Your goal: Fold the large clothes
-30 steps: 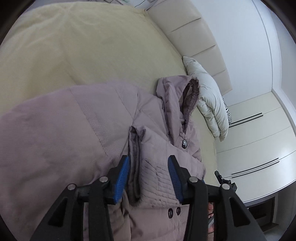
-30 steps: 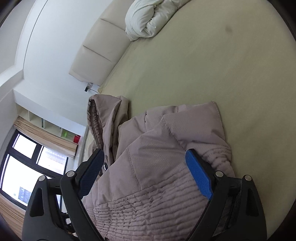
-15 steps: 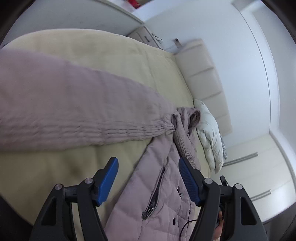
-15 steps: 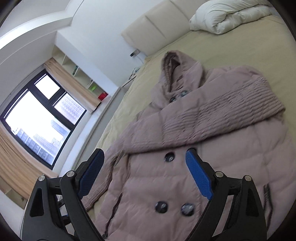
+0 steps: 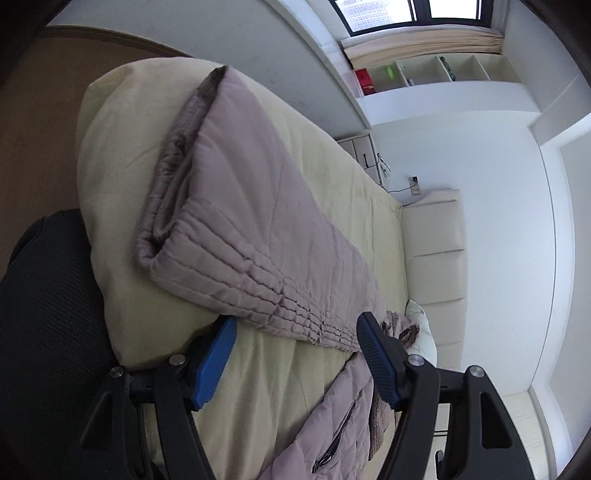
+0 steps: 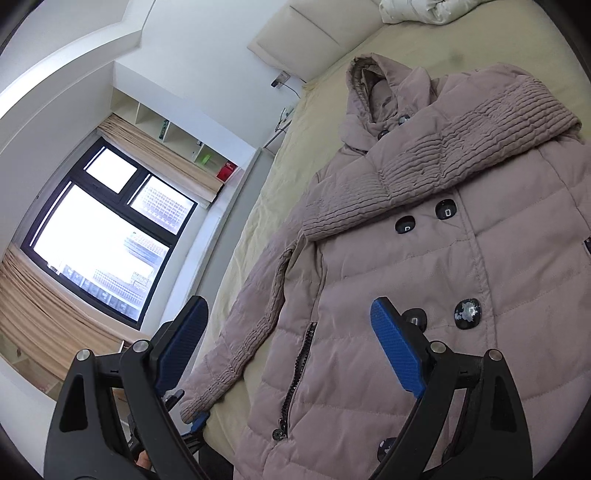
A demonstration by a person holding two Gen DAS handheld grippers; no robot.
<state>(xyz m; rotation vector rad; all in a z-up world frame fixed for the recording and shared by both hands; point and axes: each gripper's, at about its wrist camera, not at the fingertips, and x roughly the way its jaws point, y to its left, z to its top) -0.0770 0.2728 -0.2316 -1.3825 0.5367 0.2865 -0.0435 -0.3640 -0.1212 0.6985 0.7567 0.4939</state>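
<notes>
A mauve quilted hooded coat (image 6: 424, 266) lies face up on the bed, buttons showing. One sleeve (image 6: 443, 162) is folded across the chest. The other sleeve (image 6: 255, 314) lies stretched along the bed's edge; in the left wrist view this sleeve (image 5: 240, 221) fills the middle, cuff towards the bed corner. My left gripper (image 5: 295, 354) is open and empty, just short of that sleeve. My right gripper (image 6: 291, 354) is open and empty, above the coat's lower front. The left gripper's blue tip (image 6: 197, 421) shows by the sleeve cuff.
The bed has a cream-yellow sheet (image 5: 332, 177) and a padded headboard (image 6: 314, 29). A white folded duvet (image 6: 424, 11) lies at the head. A window (image 6: 99, 236) and wall shelves (image 5: 424, 74) stand beside the bed. A dark object (image 5: 44, 332) sits at the bed corner.
Both grippers have pulled back from the coat. The left one has swung round to face the stretched-out sleeve's cuff end. The right one has drawn back and sees more of the coat.
</notes>
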